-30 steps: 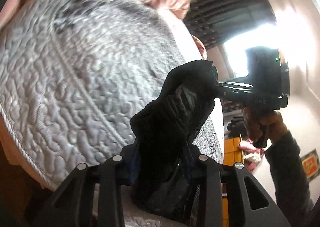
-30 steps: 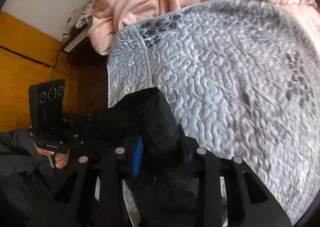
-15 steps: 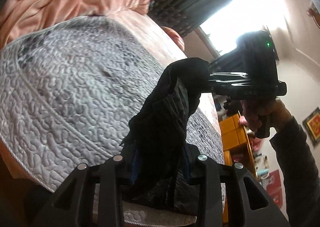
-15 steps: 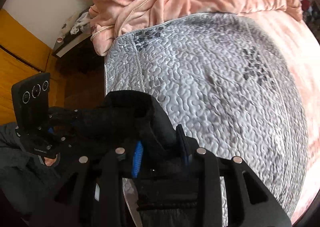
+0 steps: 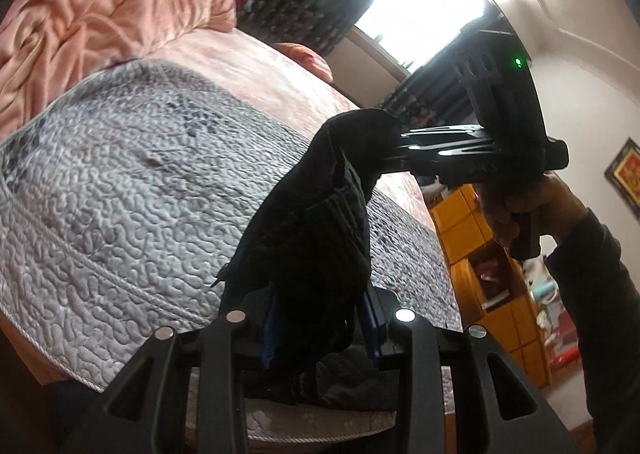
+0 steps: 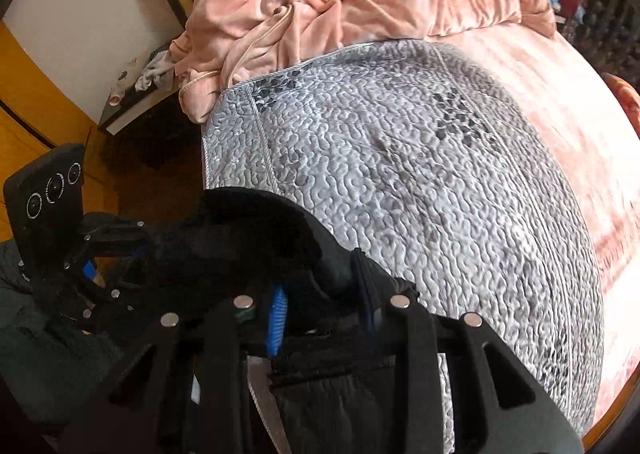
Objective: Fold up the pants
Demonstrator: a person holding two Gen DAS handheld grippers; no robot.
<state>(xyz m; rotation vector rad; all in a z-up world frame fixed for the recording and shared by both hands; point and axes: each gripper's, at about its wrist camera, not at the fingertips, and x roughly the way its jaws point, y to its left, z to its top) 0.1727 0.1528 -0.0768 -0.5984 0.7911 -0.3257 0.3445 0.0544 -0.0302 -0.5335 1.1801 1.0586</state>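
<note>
- Left gripper [image 5: 320, 328] and right gripper [image 6: 322, 308] each clamp the black pants [image 5: 312, 222].
- Both have risen since a second ago; pants now hang stretched above the quilt [image 6: 420, 182].
- Judgement: ready for laying flat.

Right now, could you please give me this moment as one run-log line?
stage: lifting | left gripper: shut on black pants | right gripper: shut on black pants | pants: held above grey quilt

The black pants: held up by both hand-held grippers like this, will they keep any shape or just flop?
Probably flop: the black pants sag between the left hand-held gripper and right hand-held gripper. Their bunched folds suggest thick, soft cloth, likely unslippery. Once lowered, they should drape onto the grey quilt.
</note>
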